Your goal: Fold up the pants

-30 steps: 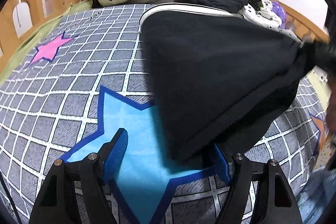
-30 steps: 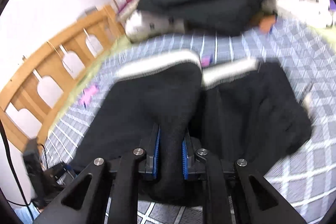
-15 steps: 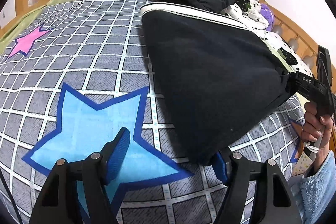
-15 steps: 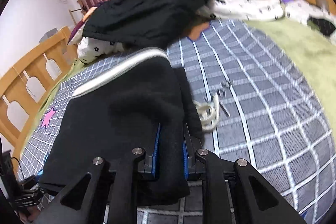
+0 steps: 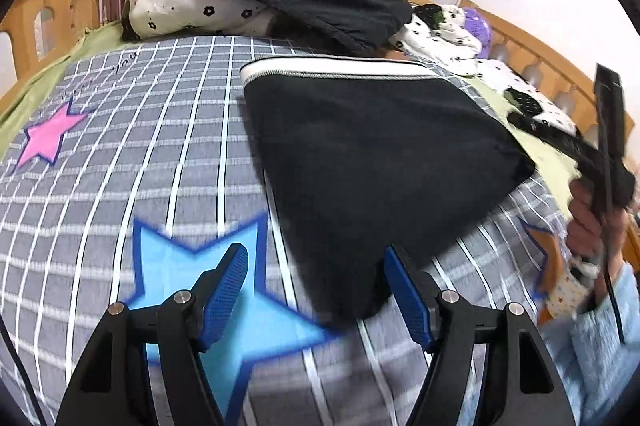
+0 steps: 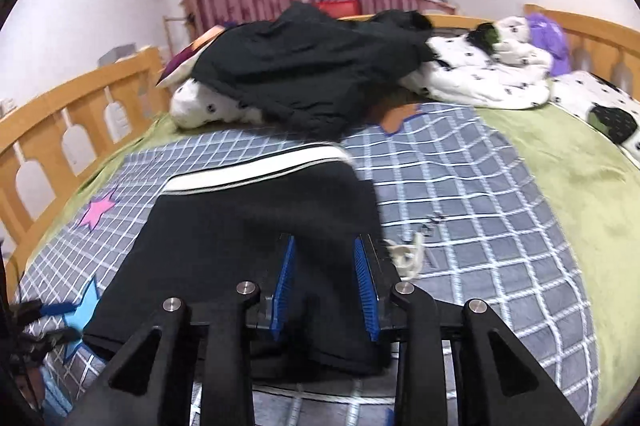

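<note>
- One big bed (image 6: 500, 194) fills the room in front of me, with a grey checked cover printed with stars and a wooden rail round it; all the work is happening on that cover.
- Heaped at the head of the bed are a dark garment (image 6: 312, 66) and spotted bedding (image 6: 480, 78), well apart from the job and, to my eye, no part of it.
- The black pants (image 5: 368, 154) lie flat in the middle of the cover, doubled into a compact, roughly triangular slab; the white-striped waistband (image 5: 340, 70) runs across the far edge and looks stacked in layers.
- So I'd judge at least one fold is done. What remains, as far as I can tell, is one more fold to bring the near end up toward the waistband, plus some smoothing.
- The left tool (image 5: 316, 290) hangs above the near corner of the pants with its blue pads spread wide, gripping nothing.
- The right tool (image 6: 326, 282) sits low over the near edge of the cloth and its jaws are opening; black fabric lies between the pads but is not pinched, so the pants look just let go.
- A small pale drawstring (image 6: 408, 254) trails out on the cover just beside the right tool, and may want tucking in.
</note>
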Demonstrator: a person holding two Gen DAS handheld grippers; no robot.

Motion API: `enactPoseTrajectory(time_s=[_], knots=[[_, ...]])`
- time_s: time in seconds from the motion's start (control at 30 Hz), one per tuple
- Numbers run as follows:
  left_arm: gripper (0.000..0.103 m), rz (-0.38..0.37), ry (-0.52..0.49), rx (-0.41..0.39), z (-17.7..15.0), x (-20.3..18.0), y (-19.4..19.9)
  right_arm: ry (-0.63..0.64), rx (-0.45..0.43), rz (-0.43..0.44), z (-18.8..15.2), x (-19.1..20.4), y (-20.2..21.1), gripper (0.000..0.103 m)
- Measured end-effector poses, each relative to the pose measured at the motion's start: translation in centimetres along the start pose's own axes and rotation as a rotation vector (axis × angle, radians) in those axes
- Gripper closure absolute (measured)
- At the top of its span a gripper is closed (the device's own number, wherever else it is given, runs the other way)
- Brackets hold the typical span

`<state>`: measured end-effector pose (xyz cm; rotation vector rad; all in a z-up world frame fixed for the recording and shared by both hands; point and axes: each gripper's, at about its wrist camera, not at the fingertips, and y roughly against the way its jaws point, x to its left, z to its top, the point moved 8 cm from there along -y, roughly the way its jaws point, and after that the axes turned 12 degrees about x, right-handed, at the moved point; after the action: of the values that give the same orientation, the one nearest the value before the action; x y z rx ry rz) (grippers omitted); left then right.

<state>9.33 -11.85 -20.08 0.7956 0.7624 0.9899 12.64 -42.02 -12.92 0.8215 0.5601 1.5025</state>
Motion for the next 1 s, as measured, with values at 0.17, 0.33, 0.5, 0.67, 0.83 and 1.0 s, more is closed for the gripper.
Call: enactPoseTrajectory(time_s=[0.17,0.33,0.5,0.67,0.83,1.0], knots=[[0.033,-0.017,0.030,0.115,0.0,-0.3,-4.5,0.004,0.206,-0.116,-2.7,-0.8,-5.4,0.076],[0.032,-0.065,0.036,0.132,-0.7,-0.4,-4.7,0.001,0.235,-0.111,-3.4,-1.0,-5.3,0.076],[0.033,-0.043,0.042,0.062,2.7,1.2,-3.4,0.025,0.164,-0.040,-0.4,-1.3,-3.4,0.053],[0.034,-0.115,0.103,0.121,6.7,1.9,-5.9,0.007,0.221,-0.017,4.0,-2.9,-7.7,0.045],[0.032,-0.220,0.144,0.215,7.3,2.2,-10.3,-0.088,0.382,0.140,4.4,-4.6,-13.5,0.039],[0.034,-0.217,0.120,0.157,7.5,1.7,-11.2,-0.080,0.390,0.172,3.7,-4.5,-14.8,0.039]])
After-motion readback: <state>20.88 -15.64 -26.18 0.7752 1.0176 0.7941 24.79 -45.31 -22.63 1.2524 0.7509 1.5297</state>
